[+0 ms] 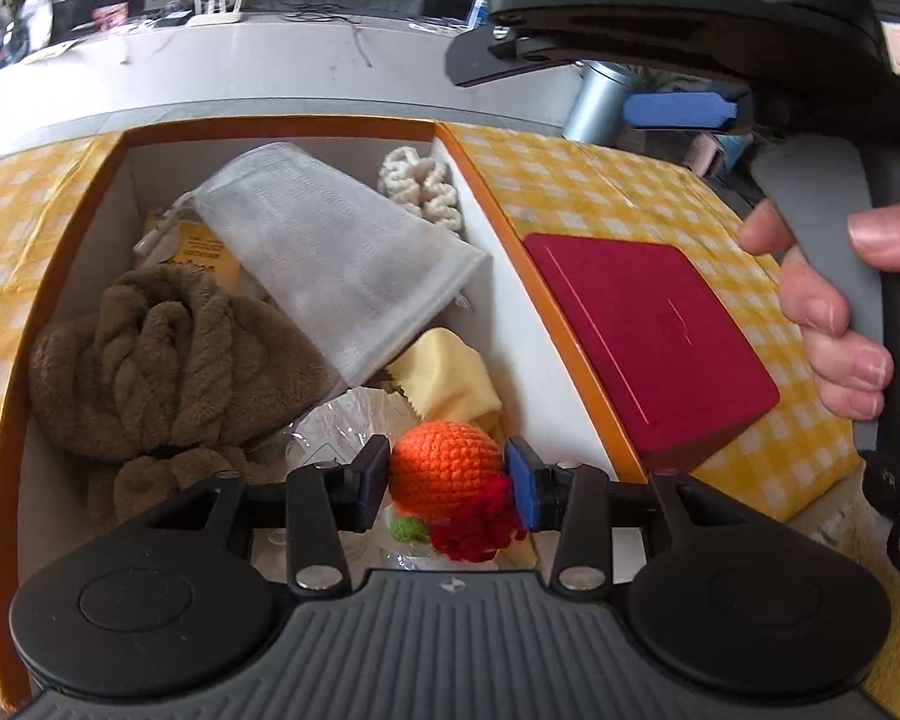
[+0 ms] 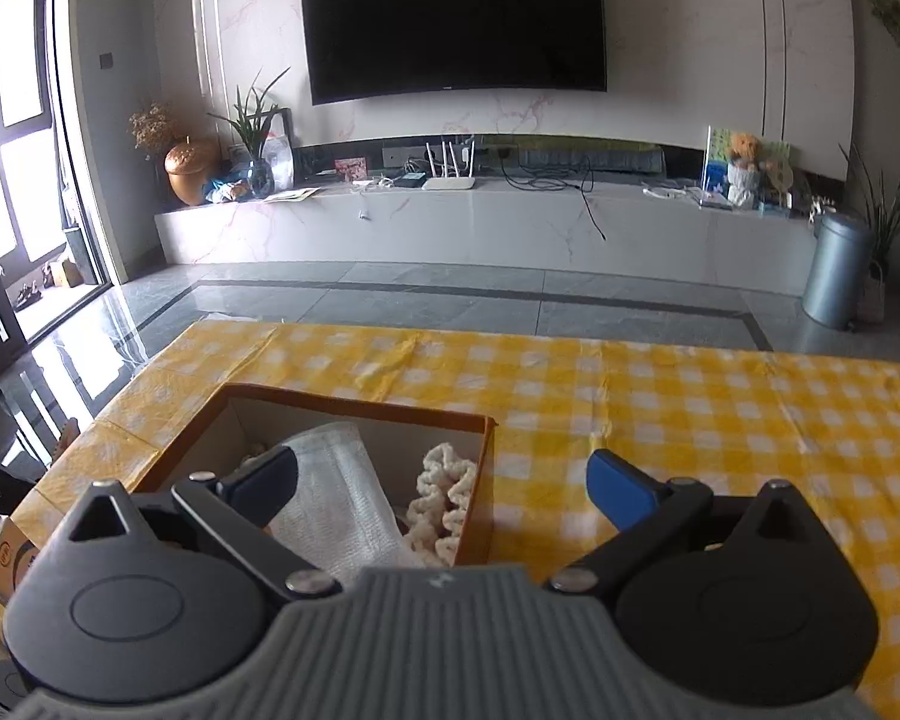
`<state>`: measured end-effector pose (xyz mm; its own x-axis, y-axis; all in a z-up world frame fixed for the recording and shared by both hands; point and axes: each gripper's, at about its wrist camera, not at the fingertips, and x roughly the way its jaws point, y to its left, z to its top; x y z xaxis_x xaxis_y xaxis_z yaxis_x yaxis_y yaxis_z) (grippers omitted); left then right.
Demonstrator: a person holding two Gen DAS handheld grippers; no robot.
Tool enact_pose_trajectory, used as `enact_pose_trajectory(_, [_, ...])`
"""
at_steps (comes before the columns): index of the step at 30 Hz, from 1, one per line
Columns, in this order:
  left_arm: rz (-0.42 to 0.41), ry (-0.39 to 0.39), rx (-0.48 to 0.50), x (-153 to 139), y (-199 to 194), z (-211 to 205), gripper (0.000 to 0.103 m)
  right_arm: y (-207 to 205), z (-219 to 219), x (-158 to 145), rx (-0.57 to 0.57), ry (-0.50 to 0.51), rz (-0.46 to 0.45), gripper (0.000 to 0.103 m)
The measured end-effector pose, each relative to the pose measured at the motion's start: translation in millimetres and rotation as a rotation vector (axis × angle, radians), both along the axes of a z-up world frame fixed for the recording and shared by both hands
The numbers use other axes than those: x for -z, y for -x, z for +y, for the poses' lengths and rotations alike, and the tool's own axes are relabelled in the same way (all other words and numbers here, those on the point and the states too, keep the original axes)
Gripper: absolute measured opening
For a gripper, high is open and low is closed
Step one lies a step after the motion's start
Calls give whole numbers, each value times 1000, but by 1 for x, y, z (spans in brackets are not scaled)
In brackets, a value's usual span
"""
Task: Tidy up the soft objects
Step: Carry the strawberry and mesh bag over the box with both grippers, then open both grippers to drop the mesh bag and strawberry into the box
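Left tongs (image 1: 447,483) grip an orange crochet toy (image 1: 447,468) low over the open box (image 1: 570,372), seemingly about to release; right tongs (image 2: 444,480) stand wide open, empty.

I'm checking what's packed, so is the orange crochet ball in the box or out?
Not yet set down: the orange crochet ball is clamped between the left gripper's fingers, over the open box.

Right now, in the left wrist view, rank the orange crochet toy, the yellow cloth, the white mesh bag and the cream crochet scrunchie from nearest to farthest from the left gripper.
1. Orange crochet toy, between the left gripper pads.
2. Yellow cloth, just beyond it in the box.
3. White mesh bag, mid-box.
4. Cream crochet scrunchie, far right corner of the box.
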<state>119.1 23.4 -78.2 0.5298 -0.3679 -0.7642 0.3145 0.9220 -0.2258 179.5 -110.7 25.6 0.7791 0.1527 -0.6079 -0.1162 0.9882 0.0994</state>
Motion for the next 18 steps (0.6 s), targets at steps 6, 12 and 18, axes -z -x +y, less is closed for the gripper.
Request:
enact_pose_trajectory(6, [73, 116, 47, 0, -1, 1, 48, 0, -18, 14, 50, -14, 34, 100])
enact_pose_trajectory(12, [84, 22, 97, 6, -1, -14, 58, 5, -30, 10, 71, -51, 22, 100])
enact_pose_trajectory(18, [-161, -121, 42, 0, 13, -25, 95, 6, -26, 20, 79, -13, 41, 100])
